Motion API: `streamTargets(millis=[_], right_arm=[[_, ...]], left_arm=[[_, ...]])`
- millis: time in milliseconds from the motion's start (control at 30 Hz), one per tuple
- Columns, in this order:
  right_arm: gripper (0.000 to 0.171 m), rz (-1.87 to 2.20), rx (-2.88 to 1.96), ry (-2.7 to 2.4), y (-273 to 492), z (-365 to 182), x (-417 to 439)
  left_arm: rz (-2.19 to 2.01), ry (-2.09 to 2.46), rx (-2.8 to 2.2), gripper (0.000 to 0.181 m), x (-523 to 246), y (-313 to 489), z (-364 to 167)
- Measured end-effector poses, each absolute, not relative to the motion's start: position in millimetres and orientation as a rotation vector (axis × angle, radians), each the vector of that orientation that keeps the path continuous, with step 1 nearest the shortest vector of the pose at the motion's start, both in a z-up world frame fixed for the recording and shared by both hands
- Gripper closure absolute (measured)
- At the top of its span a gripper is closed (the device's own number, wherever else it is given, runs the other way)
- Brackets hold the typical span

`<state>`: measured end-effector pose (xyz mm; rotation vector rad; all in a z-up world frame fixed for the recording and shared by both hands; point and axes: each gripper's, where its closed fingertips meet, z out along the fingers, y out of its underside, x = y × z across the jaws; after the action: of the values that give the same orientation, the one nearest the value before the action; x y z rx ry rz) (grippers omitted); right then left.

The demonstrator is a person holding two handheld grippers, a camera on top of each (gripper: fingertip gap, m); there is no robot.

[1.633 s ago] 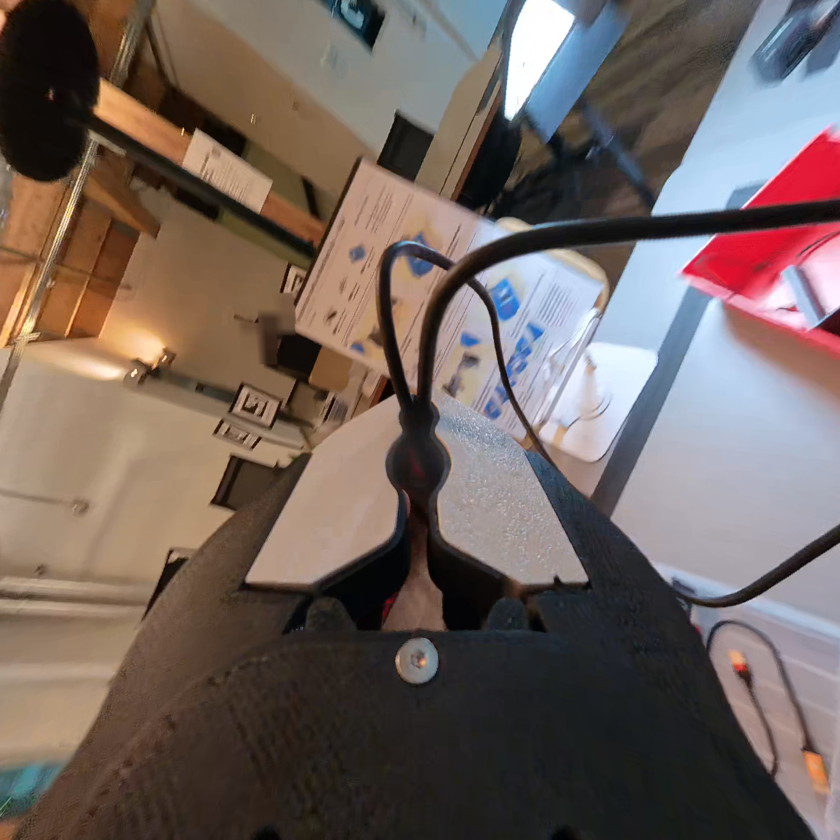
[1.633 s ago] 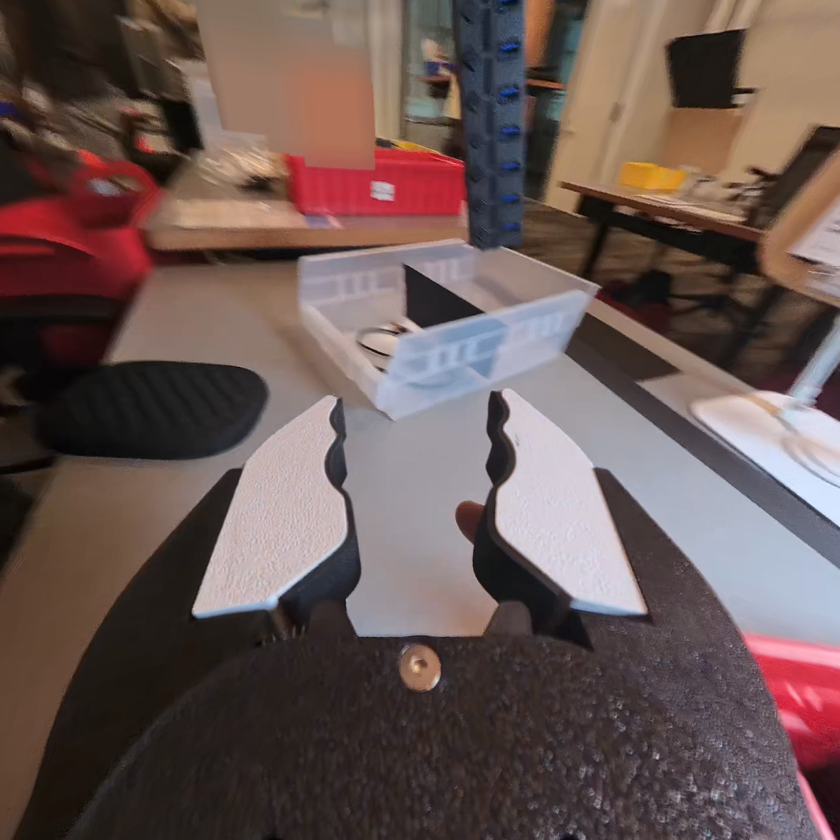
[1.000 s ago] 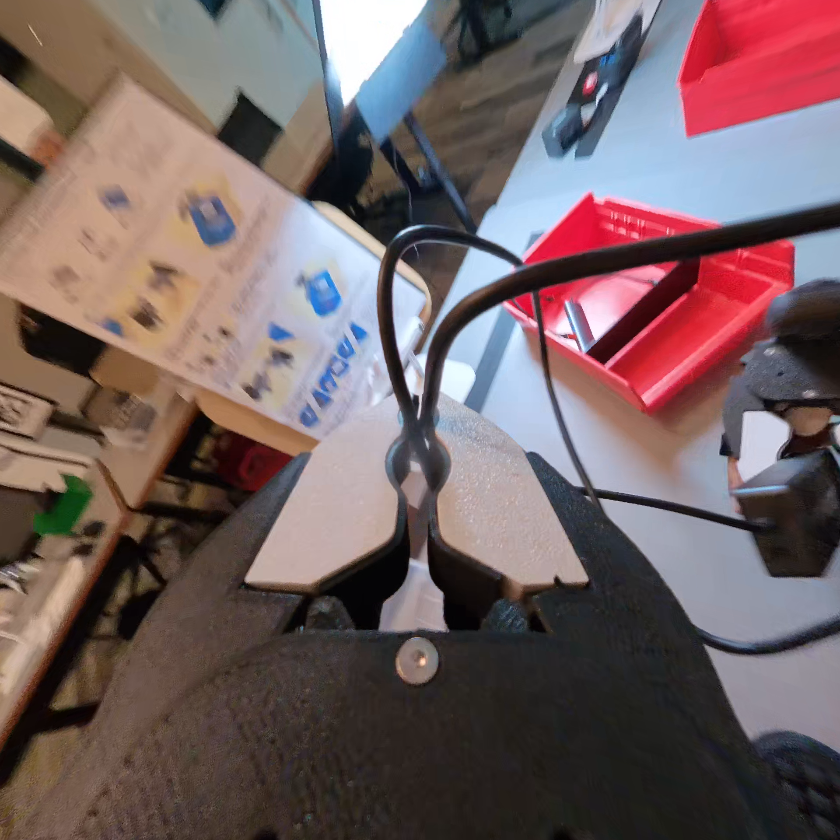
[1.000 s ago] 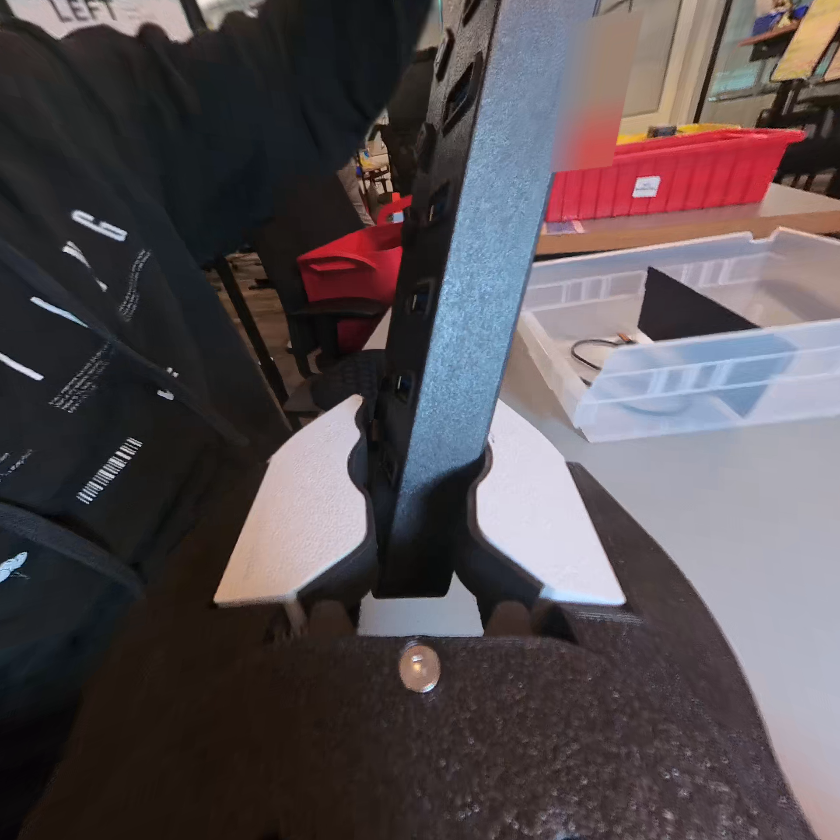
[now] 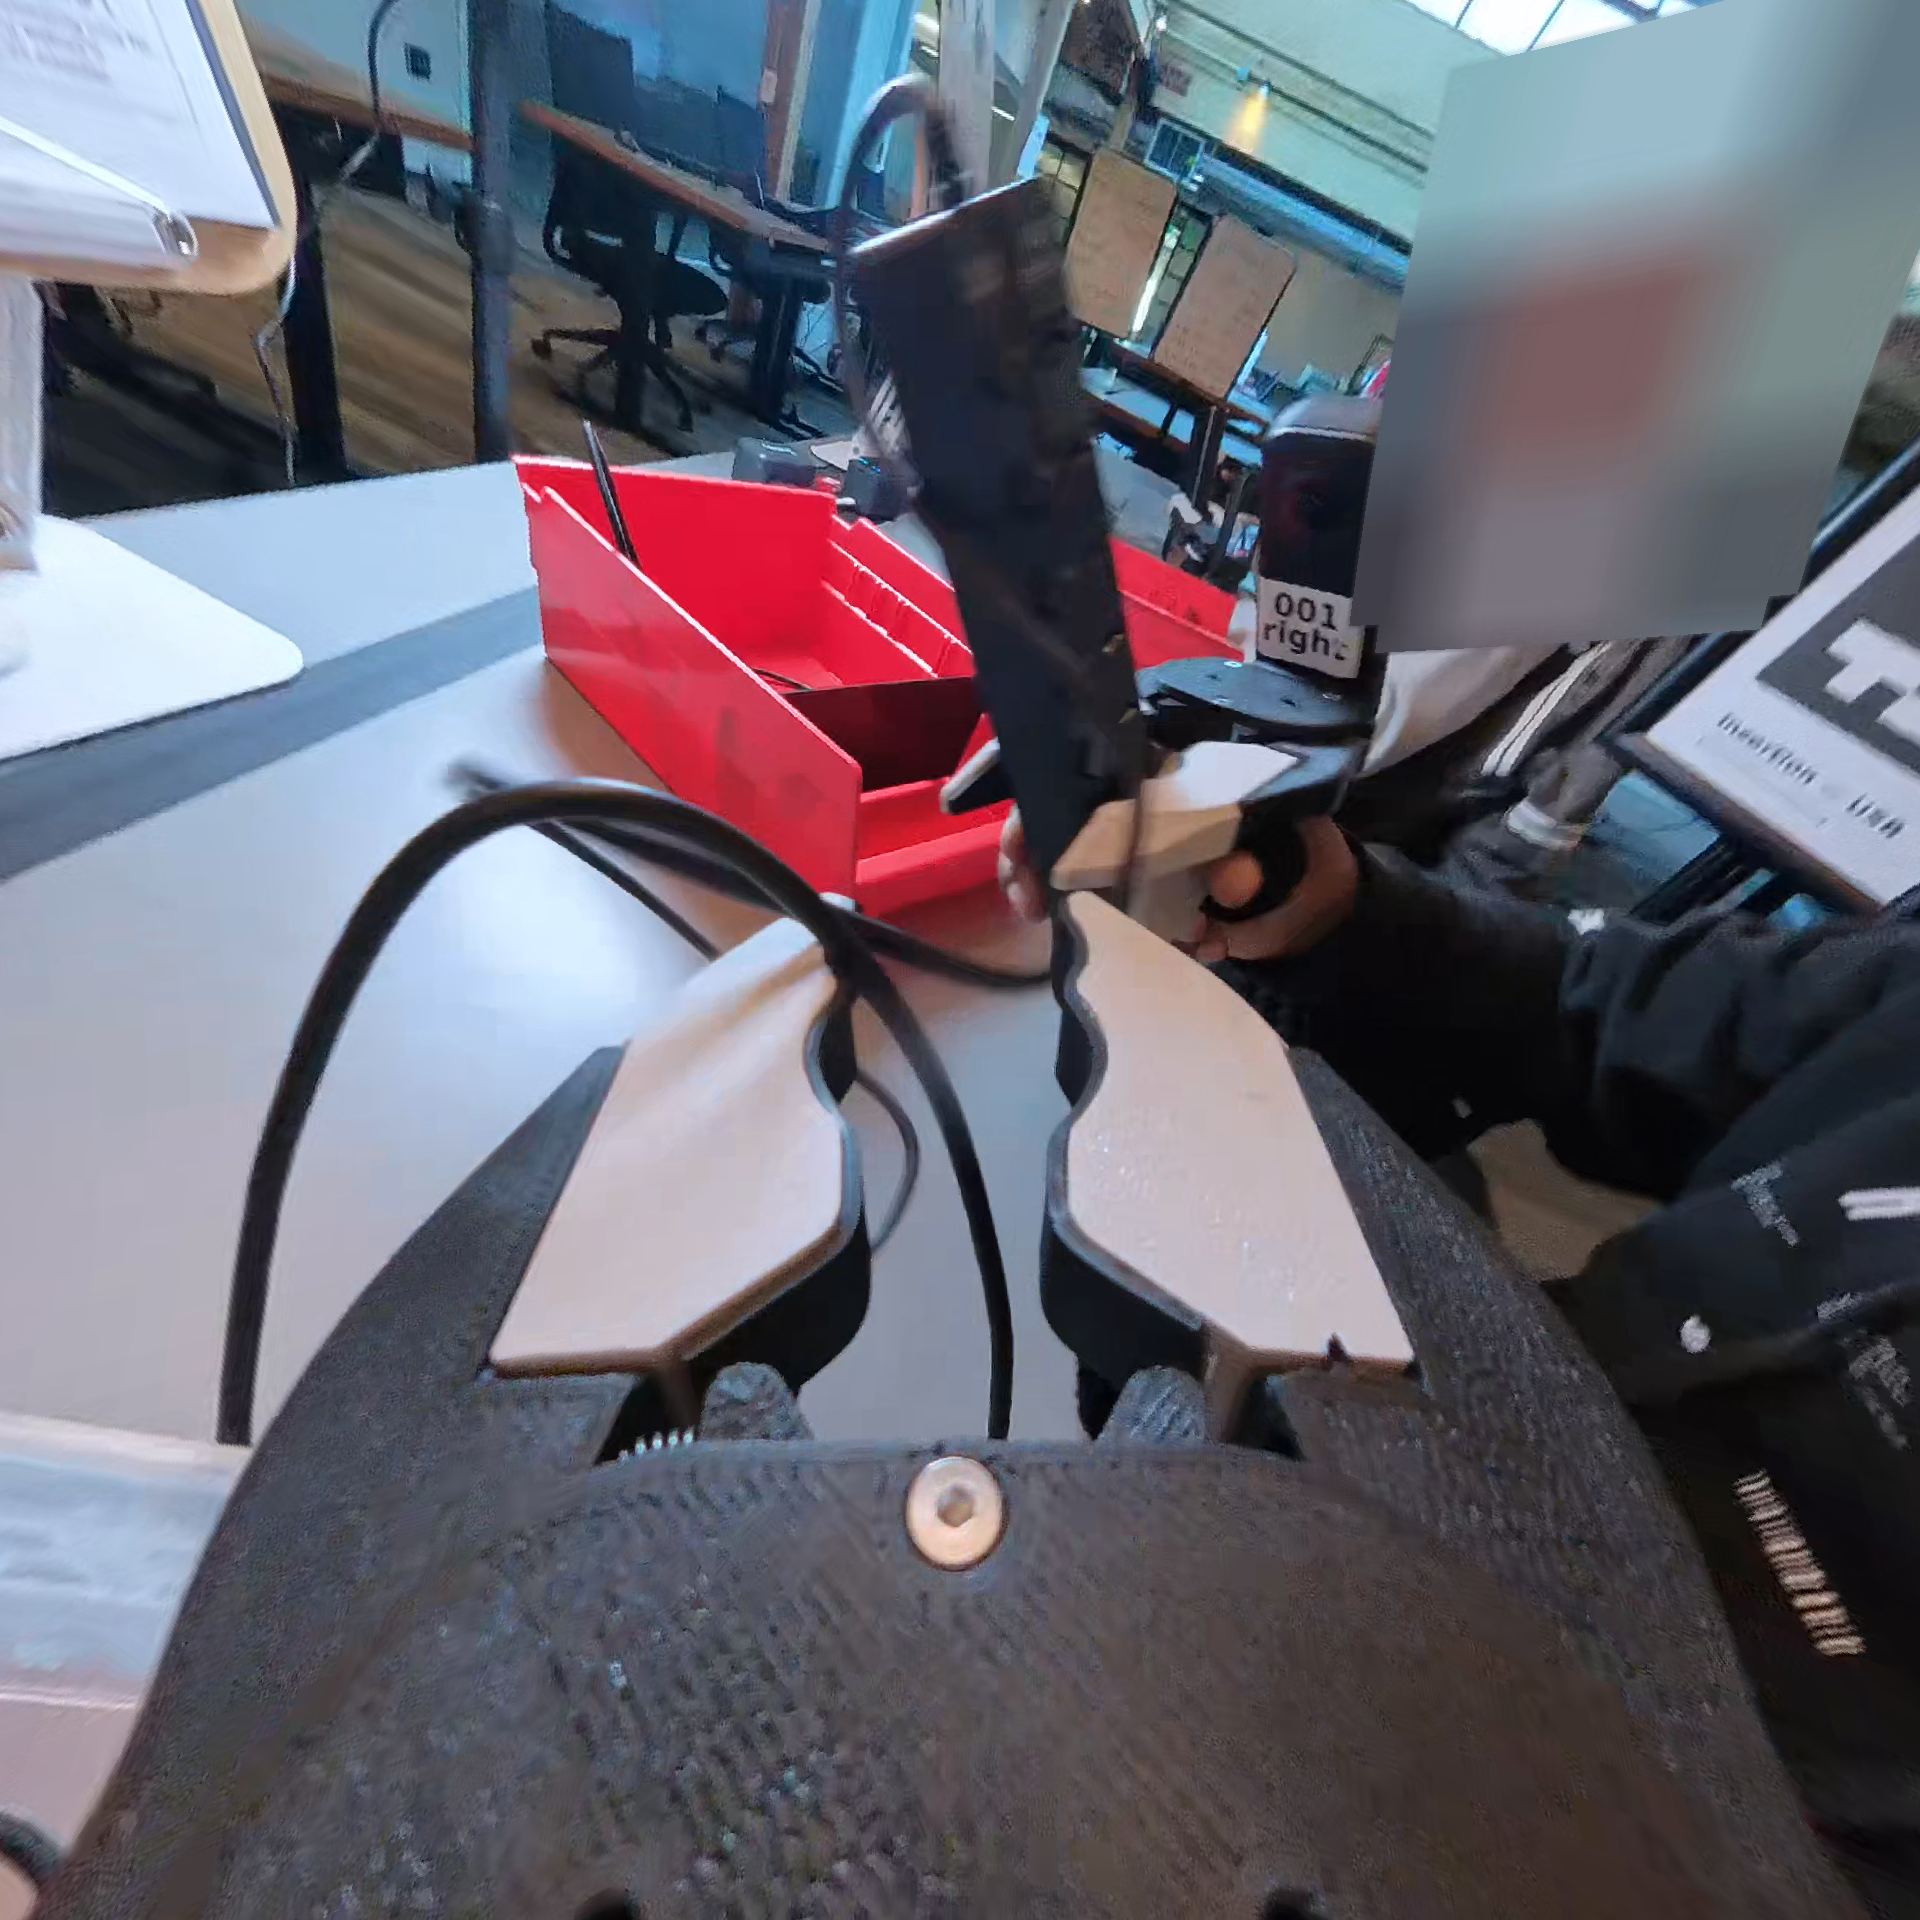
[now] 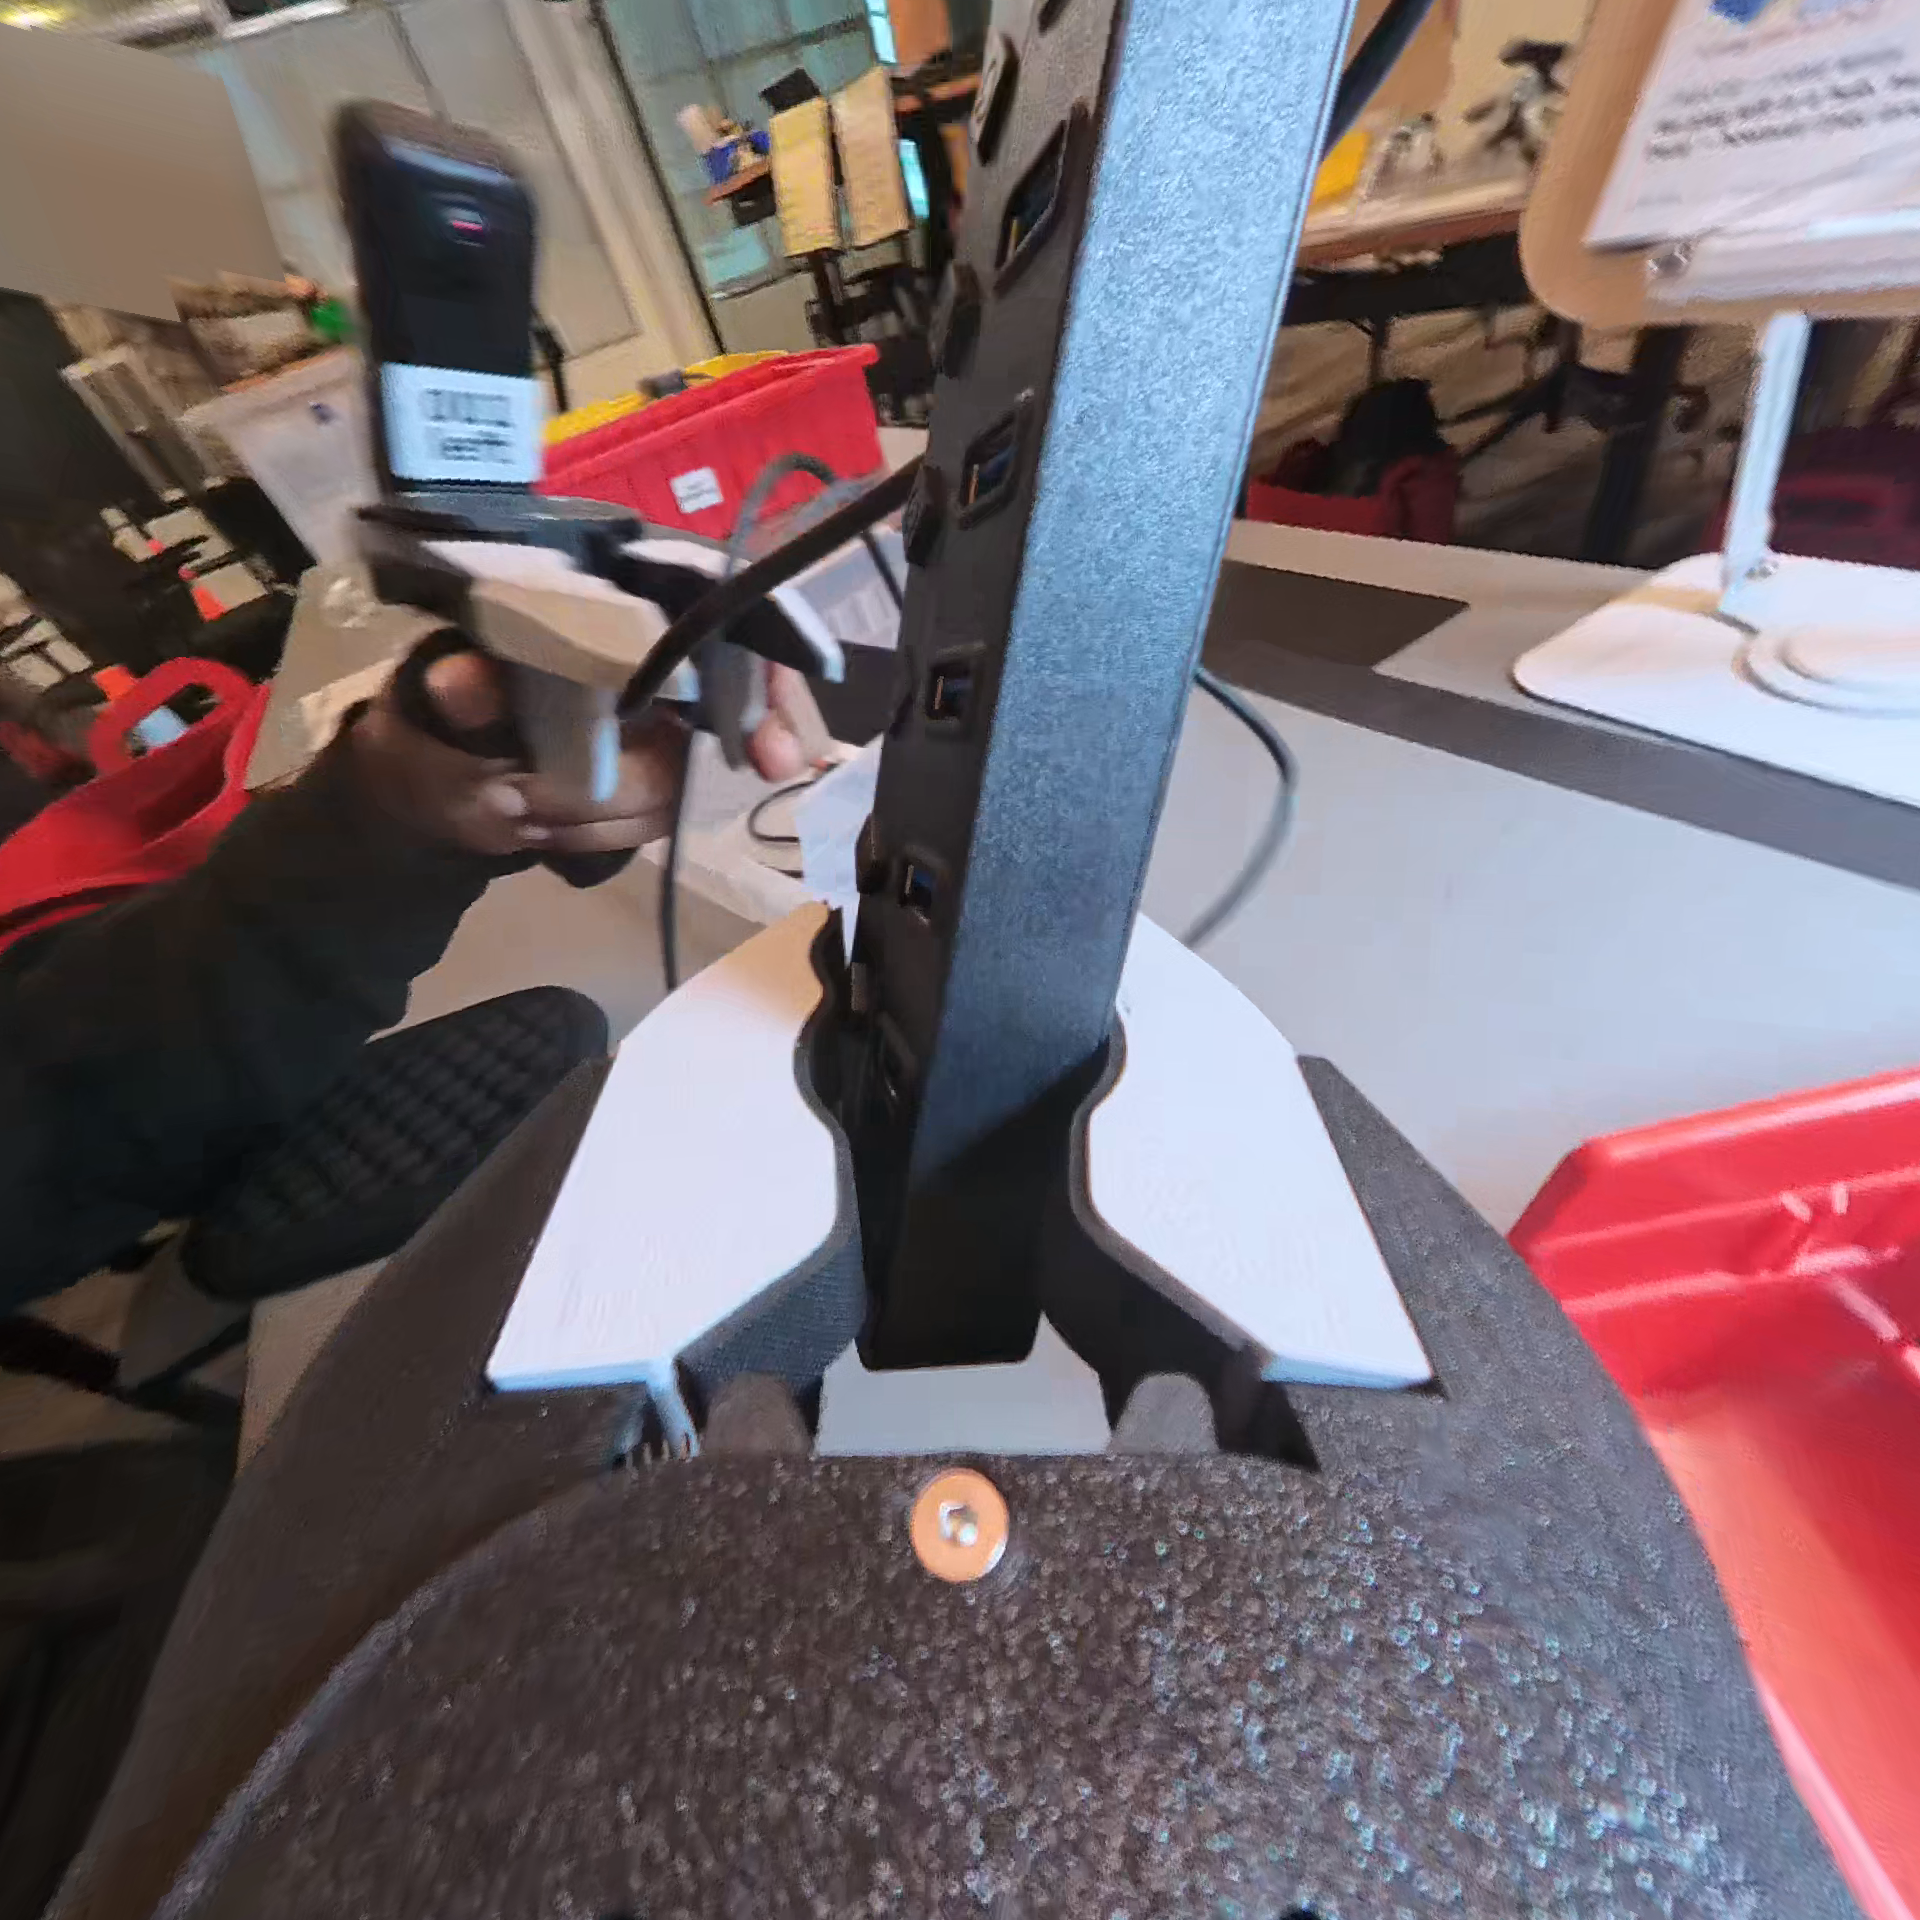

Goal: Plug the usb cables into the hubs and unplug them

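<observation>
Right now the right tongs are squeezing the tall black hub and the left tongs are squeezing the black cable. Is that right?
Not quite. The left tongs are open, as the left wrist view shows: the black cable only passes loosely between them. The right tongs do squeeze the tall black hub.

Your hub [image 6: 1081, 644] is a long black bar with a row of USB ports down one narrow face, every visible port empty. It stands nearly upright above the bench [image 5: 208, 935], leaning a little, its lower end clamped between the fingers of your right gripper [image 6: 961, 1049]. Your USB cable [image 5: 343, 956] is thin and black; it arcs in a loose loop over the bench beside the hub and runs between the parted fingers of your left gripper [image 5: 951, 997].
</observation>
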<state>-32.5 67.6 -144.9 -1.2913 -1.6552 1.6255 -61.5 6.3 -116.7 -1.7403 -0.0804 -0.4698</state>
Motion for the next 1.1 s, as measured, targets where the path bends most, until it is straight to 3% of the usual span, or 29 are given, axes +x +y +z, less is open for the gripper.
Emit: streamTargets(millis=[200, 600, 800, 967, 1100], right_arm=[[0.132, 1.502, -1.466, -1.626, 74, -179, -45], [0.133, 1.346, -1.338, -1.831, 7, -222, -39], [0.138, 1.854, -1.199, -1.788, -23, -184, -22], [0.139, 1.9, -1.237, -1.876, -40, -195, -15], [0.134, 1.804, -1.259, -2.128, -44, -209, -7]], left_arm=[[-0.334, 0.031, -1.864, 0.135, -39, 8, -142], [-0.343, -0.169, -1.928, 0.116, -51, 33, -169], [-0.582, -0.133, -1.746, 0.118, -47, 22, -140], [-0.778, 0.027, -1.734, 0.146, -14, 19, -137], [-0.742, 0.147, -1.851, 0.151, -6, 15, -147]])
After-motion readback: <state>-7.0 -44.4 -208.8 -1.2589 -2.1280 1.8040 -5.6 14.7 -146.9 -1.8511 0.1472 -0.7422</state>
